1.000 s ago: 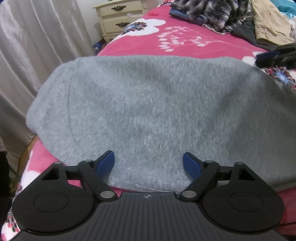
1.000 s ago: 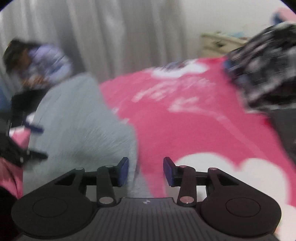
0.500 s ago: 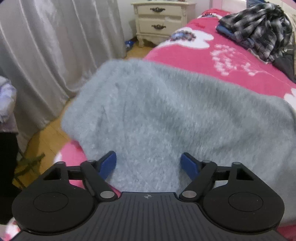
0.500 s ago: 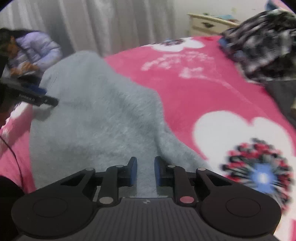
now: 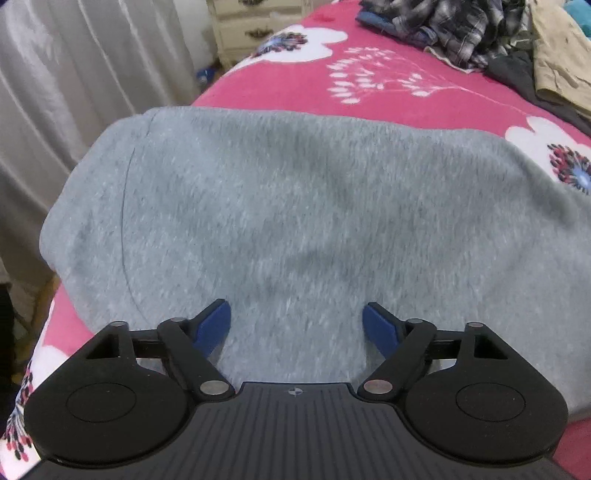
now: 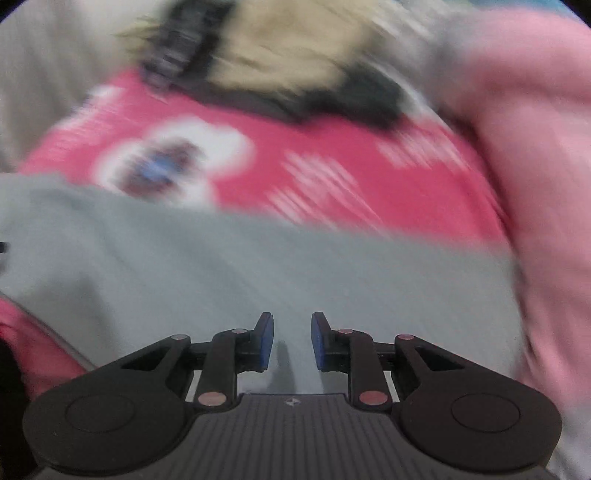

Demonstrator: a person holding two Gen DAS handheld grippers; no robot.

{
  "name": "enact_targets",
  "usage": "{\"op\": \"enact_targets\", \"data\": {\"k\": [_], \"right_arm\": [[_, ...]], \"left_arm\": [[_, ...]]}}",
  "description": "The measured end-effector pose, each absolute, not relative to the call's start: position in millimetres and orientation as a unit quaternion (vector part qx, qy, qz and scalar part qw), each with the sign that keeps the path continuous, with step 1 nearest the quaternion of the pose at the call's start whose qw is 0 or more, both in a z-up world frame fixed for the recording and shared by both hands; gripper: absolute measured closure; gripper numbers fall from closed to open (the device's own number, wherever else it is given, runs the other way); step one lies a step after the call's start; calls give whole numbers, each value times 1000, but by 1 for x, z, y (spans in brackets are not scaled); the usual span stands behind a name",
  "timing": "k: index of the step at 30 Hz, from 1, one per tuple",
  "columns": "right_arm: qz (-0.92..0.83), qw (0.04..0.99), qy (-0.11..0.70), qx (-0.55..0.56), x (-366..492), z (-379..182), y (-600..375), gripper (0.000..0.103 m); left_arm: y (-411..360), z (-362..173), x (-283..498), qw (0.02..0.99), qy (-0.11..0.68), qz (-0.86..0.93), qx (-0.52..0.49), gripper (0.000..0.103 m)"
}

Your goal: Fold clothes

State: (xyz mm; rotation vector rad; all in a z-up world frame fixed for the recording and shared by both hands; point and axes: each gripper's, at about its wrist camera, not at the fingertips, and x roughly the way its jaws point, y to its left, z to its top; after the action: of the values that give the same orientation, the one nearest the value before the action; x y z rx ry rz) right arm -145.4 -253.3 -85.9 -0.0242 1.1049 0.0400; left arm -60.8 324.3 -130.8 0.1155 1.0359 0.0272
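No readable text, labels, brands or numbers anywhere.

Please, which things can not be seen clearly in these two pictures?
- Right wrist view: motion blur smears the clothes pile; the garments cannot be told apart.
- Left wrist view: the gray garment's near edge is hidden behind the left tongs.
- Whether the right tongs touch fabric: unclear.

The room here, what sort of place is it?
Most likely a bedroom: a bed with a pink flowered blanket, a cream chest of drawers beside it, and grey curtains. A grey fleece garment lies spread out.
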Motion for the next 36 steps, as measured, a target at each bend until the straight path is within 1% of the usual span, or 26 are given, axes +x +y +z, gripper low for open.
{"op": "enact_targets", "data": {"k": [3,6,9,10,13,15,18,19,21,24,25,26,27,28,33,34,35,36], "right_arm": [[-54,828,558,-17,-174,-135,-296,81],[-63,839,539,29,-187,-123,-312,81],[-55,859,508,25,-195,-97,-311,81],[-50,860,508,26,-198,-94,-311,81],[-54,857,512,34,-209,-91,-317,80],[-75,850,519,49,-218,-94,-326,80],[-121,840,519,104,-237,-101,-343,80],[-125,844,508,120,-241,-101,-345,78],[-113,851,493,144,-243,-103,-344,77],[-68,860,489,132,-227,-108,-330,77],[-52,861,490,127,-221,-112,-323,77],[-41,859,495,122,-216,-118,-317,77],[-34,857,501,116,-213,-122,-312,77],[-35,854,507,111,-215,-123,-310,79],[-40,837,540,84,-224,-129,-301,80],[-41,833,546,78,-225,-130,-300,81],[-40,832,548,75,-226,-129,-298,81],[-32,838,539,78,-223,-122,-296,79]], "left_arm": [[328,-130,-59,866,497,11,47,19],[330,-127,-55,862,505,11,46,19],[327,-121,-53,859,510,16,44,21],[326,-118,-53,859,510,18,43,23],[315,-102,-57,865,500,-13,47,25],[298,-88,-62,868,487,-72,69,26],[258,-75,-73,851,477,-194,103,26],[244,-72,-77,841,474,-234,110,26],[215,-72,-83,818,470,-308,119,29],[171,-85,-92,781,465,-392,139,35],[157,-92,-95,768,465,-416,149,42],[146,-100,-100,753,464,-437,164,45],[136,-107,-105,739,464,-456,179,46],[134,-111,-112,731,462,-465,193,49],[127,-126,-139,693,454,-500,252,51],[126,-125,-142,690,454,-501,260,55],[126,-121,-143,686,453,-503,267,61],[125,-116,-143,687,450,-503,269,63]]}}
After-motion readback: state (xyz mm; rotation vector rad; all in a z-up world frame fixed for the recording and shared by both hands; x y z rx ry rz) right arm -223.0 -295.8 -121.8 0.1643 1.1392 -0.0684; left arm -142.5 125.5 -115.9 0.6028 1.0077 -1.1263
